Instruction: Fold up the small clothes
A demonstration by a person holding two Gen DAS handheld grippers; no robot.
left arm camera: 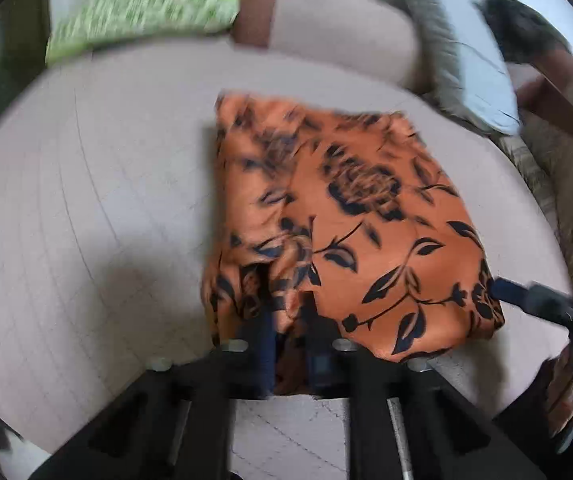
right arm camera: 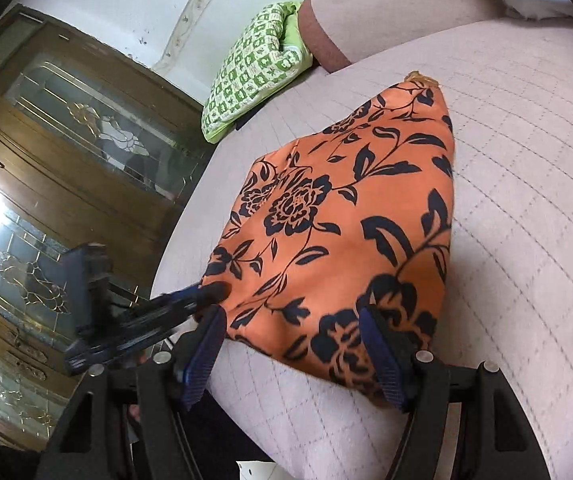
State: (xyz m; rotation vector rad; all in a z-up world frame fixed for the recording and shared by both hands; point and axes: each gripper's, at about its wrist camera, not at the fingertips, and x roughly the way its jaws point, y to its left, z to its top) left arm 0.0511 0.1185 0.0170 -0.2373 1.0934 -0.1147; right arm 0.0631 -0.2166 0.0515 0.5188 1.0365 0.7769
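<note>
Orange floral garment (right arm camera: 350, 216) is laid folded on the quilted pale-pink bed (right arm camera: 526, 184), near its front edge.

Left tool (left arm camera: 290, 320): jaws seen nearly closed, with a bunched fold of the garment's (left arm camera: 346, 216) near-left edge pinched between them. The left wrist view is motion-blurred, so the exact pad contact is hard to read, but fabric is seen between the fingers. From the right wrist view, the left tool (right arm camera: 210, 294) is seen tip-on at the garment's left corner, touching the cloth.

Right tool (right arm camera: 290, 344): jaws held wide apart, the garment's near edge lying between them. The right finger (right arm camera: 382, 352) is overlapped by cloth, the left finger (right arm camera: 202, 352) sits just beside the edge; no pinch is made. In the left wrist view, the right tool (left arm camera: 526, 296) is seen touching the garment's right corner.

A green patterned pillow (right arm camera: 258, 68) and a pink bolster (right arm camera: 366, 20) are set at the far end of the bed, well apart from the garment. A wooden cabinet with glass doors (right arm camera: 66, 140) is seen beside the bed.
</note>
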